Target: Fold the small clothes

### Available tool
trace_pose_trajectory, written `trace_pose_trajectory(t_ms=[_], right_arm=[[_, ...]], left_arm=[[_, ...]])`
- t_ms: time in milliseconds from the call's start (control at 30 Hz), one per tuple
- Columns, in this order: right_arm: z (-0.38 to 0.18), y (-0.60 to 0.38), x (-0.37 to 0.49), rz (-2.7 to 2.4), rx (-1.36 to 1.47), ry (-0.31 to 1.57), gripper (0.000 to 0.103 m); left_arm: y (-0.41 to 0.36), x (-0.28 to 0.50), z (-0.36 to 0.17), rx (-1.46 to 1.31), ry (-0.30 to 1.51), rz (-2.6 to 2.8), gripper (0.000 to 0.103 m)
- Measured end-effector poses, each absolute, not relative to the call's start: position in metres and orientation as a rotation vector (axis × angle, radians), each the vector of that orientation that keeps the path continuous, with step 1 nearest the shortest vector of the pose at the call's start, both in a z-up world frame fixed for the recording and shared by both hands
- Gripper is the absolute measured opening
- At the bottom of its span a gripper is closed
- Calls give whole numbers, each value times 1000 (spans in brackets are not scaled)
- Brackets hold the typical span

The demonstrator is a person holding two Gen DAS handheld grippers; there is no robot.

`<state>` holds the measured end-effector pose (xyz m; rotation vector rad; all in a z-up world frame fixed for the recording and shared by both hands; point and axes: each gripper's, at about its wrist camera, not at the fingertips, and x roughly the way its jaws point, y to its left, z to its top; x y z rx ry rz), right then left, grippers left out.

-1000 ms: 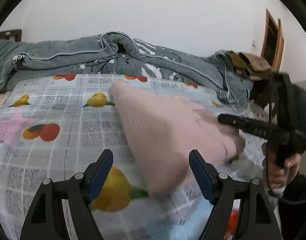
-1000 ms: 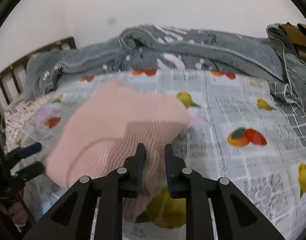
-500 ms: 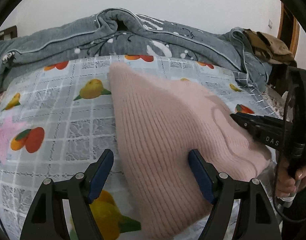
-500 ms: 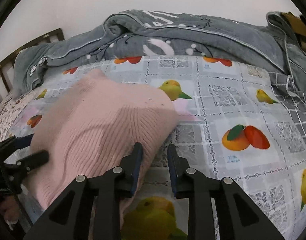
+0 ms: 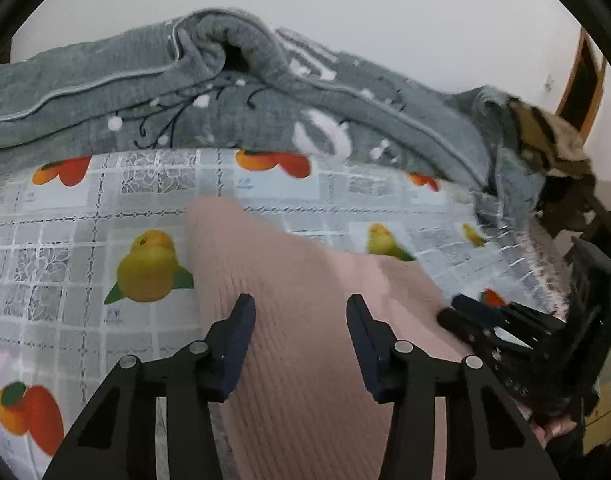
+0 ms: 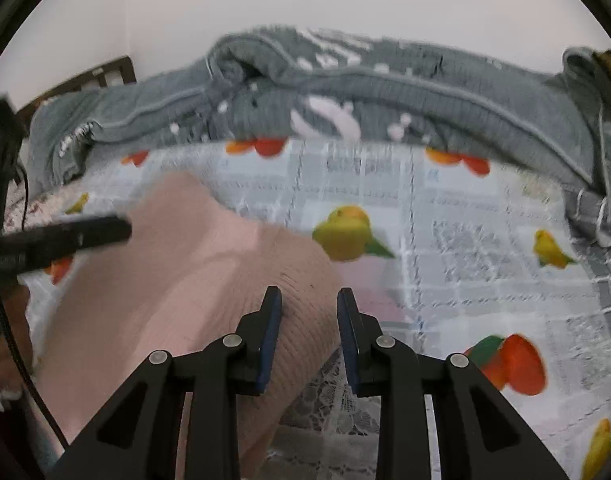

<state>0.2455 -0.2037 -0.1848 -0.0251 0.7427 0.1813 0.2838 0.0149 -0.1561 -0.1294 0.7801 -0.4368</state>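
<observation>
Both grippers angled down over pink knit garment (image 5: 305, 360) on bed. Left gripper (image 5: 301, 344) jaws just closing, still apart – knit between. Right gripper (image 6: 309, 336) jaws narrowly apart at garment's edge, grip unclear.

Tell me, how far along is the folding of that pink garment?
Done: the pink knit garment lies on the fruit-print sheet, no neat fold visible yet. In hand: the left hand-held gripper, jaws just closing, straddles it without pinching; the right hand-held gripper is at its edge, grip unclear. Left: the folding itself.
</observation>
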Motion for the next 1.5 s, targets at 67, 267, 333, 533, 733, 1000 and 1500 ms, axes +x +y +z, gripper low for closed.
trace_pose_trajectory(t_ms=[67, 267, 333, 533, 733, 1000, 1500], right_arm=[[-187, -205, 248, 176, -16, 752, 28], [-190, -204, 248, 134, -25, 748, 35], [-191, -204, 247, 126, -24, 744, 35], [-192, -205, 246, 118, -23, 733, 37], [-193, -207, 247, 110, -8, 729, 37], [-192, -217, 248, 114, 51, 722, 37], [-175, -218, 227, 195, 68, 603, 37]], left_arm=[[11, 286, -163, -100, 786, -422, 43], [6, 284, -167, -66, 776, -400, 44], [7, 283, -169, -71, 774, -398, 44], [8, 279, -172, -57, 754, -391, 45], [7, 281, -172, -60, 739, -388, 46], [5, 280, -171, -64, 712, -387, 47], [24, 221, -171, -83, 690, -379, 67]])
